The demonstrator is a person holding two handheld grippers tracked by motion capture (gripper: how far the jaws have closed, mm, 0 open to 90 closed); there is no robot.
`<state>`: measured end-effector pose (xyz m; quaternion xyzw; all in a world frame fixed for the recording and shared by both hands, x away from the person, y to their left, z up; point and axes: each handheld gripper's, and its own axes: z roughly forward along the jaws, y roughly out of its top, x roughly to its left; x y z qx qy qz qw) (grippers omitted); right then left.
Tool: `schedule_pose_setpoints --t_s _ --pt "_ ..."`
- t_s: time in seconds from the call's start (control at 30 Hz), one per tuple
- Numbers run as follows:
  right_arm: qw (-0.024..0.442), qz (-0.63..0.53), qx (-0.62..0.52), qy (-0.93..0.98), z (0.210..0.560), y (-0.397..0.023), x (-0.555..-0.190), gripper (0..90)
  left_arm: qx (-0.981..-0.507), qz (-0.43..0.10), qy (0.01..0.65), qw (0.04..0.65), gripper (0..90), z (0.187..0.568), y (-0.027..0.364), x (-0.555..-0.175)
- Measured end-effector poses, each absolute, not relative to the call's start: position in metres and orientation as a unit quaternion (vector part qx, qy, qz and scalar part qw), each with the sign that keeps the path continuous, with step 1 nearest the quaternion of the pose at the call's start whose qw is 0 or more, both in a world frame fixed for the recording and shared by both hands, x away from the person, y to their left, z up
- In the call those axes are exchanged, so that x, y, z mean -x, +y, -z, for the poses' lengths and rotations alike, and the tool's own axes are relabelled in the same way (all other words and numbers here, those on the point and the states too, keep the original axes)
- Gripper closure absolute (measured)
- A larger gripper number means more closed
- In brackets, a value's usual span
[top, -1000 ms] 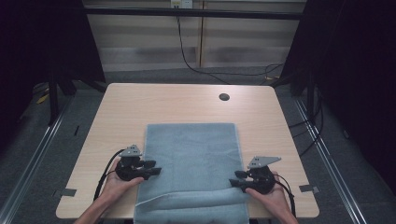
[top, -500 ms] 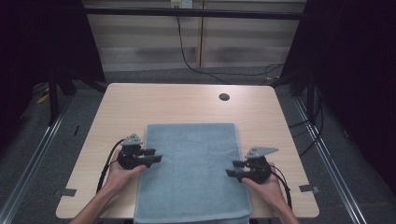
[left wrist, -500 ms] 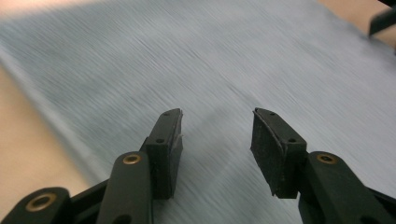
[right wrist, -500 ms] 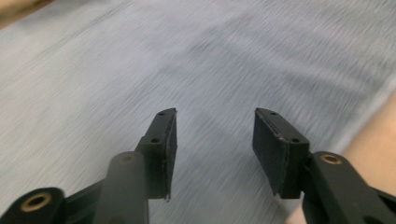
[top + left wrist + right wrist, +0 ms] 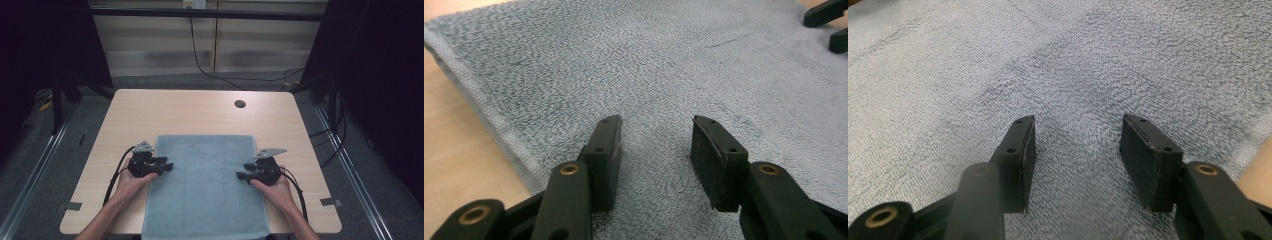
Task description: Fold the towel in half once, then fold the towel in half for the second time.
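We are looking at a grey-blue towel (image 5: 205, 185) that is lying flat on the desk (image 5: 200, 112), on the near half of it, with its near edge reaching the desk's front edge. The left tool (image 5: 167, 166) is sitting at the left edge of the towel, about halfway along that edge, and its jaws are pointing inward over the cloth. In the left gripper view, the left tool (image 5: 655, 150) is standing open, with bare towel (image 5: 664, 65) showing in the gap between the jaws and nothing pinched; the hemmed edge of the towel is running just left of the jaws, with the bare desk (image 5: 454, 150) beyond it.

The right tool (image 5: 242, 175) is sitting at the right edge of the towel, opposite the left one, also pointing inward. Its jaws have just been opening, and in the right gripper view the right tool (image 5: 1078, 145) is standing apart over the towel (image 5: 998, 60), holding nothing. A small dark hole (image 5: 240, 104) is lying in the desk beyond the far edge of the towel.
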<state>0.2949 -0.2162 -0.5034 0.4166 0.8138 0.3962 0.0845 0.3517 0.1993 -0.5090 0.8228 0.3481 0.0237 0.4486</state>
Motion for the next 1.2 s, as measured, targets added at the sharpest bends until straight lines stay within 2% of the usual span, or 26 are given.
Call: schedule_pose_setpoints --t_s 0.13,0.7,0.8,0.93,1.2 --pt "0.102 -0.387 -0.413 0.818 0.502 -0.214 -0.278 49.1 -0.835 -0.029 0.331 0.439 55.1 0.507 0.195 -0.342" --pt "0.066 -0.386 -0.396 0.831 0.498 -0.218 -0.228 49.0 -0.849 -0.007 0.309 0.428 53.7 0.502 0.199 -0.293" --pt "0.046 -0.380 -0.406 0.829 0.494 -0.216 -0.221 45.6 -0.848 0.007 0.310 0.429 53.7 0.502 0.202 -0.290" --pt "0.035 -0.393 -0.413 0.821 0.491 -0.217 -0.221 44.2 -0.860 -0.003 0.297 0.415 53.2 0.499 0.202 -0.284" --pt "0.089 -0.429 -0.413 0.798 0.467 -0.230 -0.239 42.5 -0.851 -0.010 0.312 0.422 48.7 0.485 0.211 -0.290"
